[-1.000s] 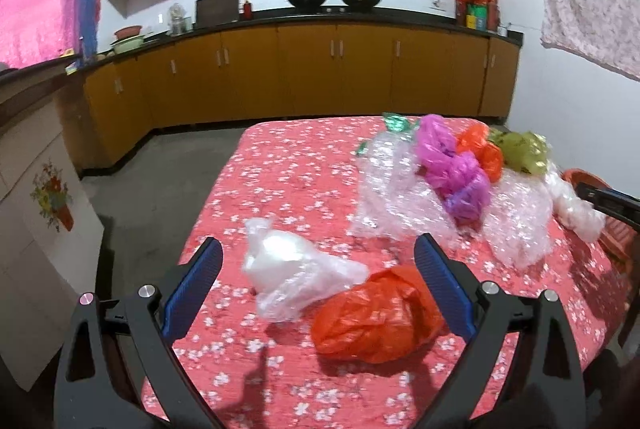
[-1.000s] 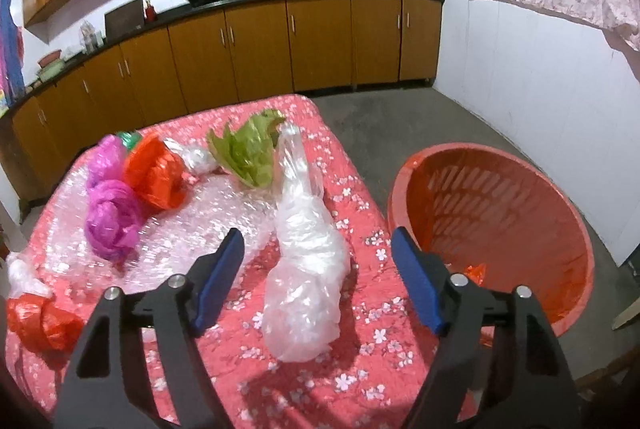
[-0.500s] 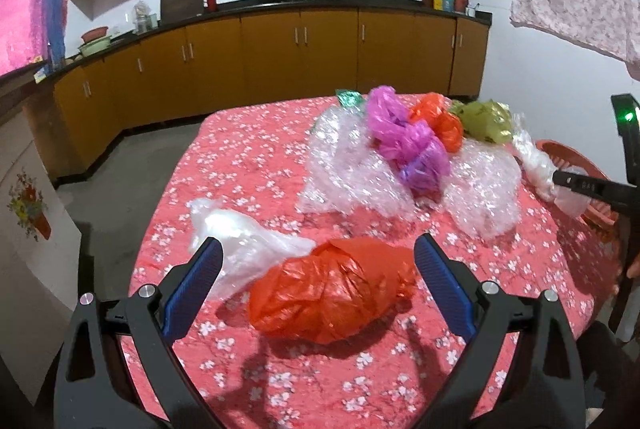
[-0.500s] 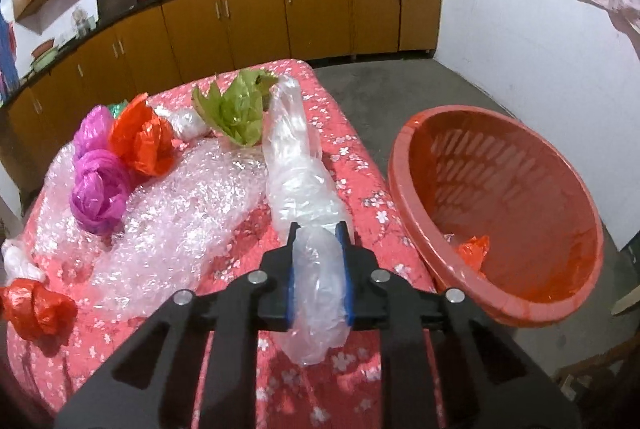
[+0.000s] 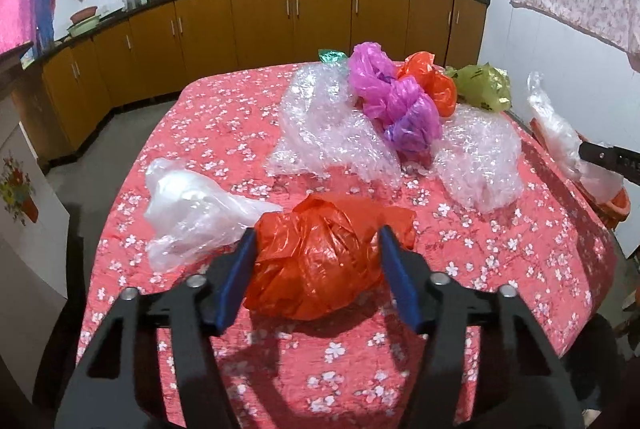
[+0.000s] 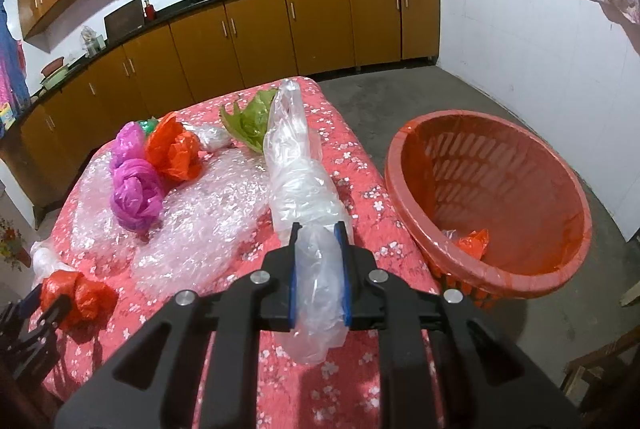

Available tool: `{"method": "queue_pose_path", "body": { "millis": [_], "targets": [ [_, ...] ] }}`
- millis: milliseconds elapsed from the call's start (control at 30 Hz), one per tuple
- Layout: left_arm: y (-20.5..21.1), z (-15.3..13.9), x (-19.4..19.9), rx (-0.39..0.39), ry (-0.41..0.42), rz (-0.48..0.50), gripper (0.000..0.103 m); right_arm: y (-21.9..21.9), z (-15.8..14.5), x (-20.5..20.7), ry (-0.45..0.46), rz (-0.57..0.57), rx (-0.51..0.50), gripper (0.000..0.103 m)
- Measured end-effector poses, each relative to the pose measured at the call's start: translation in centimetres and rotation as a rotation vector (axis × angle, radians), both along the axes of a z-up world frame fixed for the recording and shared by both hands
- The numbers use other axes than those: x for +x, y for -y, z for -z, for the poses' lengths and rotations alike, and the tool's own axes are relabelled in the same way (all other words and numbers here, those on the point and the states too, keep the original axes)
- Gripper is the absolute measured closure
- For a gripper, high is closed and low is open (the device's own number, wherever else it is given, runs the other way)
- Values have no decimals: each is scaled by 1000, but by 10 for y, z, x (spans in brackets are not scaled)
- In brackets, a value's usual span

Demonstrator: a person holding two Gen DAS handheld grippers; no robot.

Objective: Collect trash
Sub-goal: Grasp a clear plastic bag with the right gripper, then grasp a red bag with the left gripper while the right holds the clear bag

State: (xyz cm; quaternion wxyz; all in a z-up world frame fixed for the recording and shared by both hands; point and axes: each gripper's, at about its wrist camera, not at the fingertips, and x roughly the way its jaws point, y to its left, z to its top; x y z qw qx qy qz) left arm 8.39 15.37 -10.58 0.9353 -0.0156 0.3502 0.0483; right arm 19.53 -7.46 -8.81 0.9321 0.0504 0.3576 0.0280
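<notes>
Inside red basket (image 6: 520, 165), orange scrap (image 6: 474, 241)

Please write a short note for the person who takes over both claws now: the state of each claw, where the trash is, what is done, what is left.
Right claw: shut on the long clear bag, whose far end is still over the table.
Left claw: jaws have just been closing around the near orange bag, pads at its sides; a firm grip is not certain.
Basket: on the floor right of the table, with an orange scrap and some clear plastic already inside.
Left: drop both bags in, then the white bag, bubble wrap, purple bags, far orange bag, green bag.
</notes>
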Motion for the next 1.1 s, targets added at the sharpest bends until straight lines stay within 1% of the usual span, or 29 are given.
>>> {"method": "queue_pose_path", "body": {
  "millis": [100, 167, 267, 500, 700, 867, 967, 1100],
  "targets": [
    [3, -1, 0, 5, 7, 11, 57, 2, -2, -3, 4, 0, 4, 86],
    [6, -3, 0, 15, 14, 17, 61, 3, -3, -5, 8, 0, 8, 86],
    [8, -8, 0, 11, 25, 19, 65, 5, -5, -8, 15, -1, 12, 86],
    [12, -32, -1, -9, 82, 18, 66, 12, -13, -17, 39, 1, 32, 86],
    [24, -58, 1, -29, 141, 43, 66, 20, -21, -21, 57, 3, 49, 86],
    [40, -72, 12, -44, 169, 75, 66, 28, -28, -27, 75, 10, 56, 86],
    [53, -80, 23, -68, 181, 103, 66, 36, -32, -30, 85, 21, 58, 86],
    [69, -85, 35, -80, 190, 135, 66, 45, -36, -33, 94, 38, 61, 86]
  ]
}}
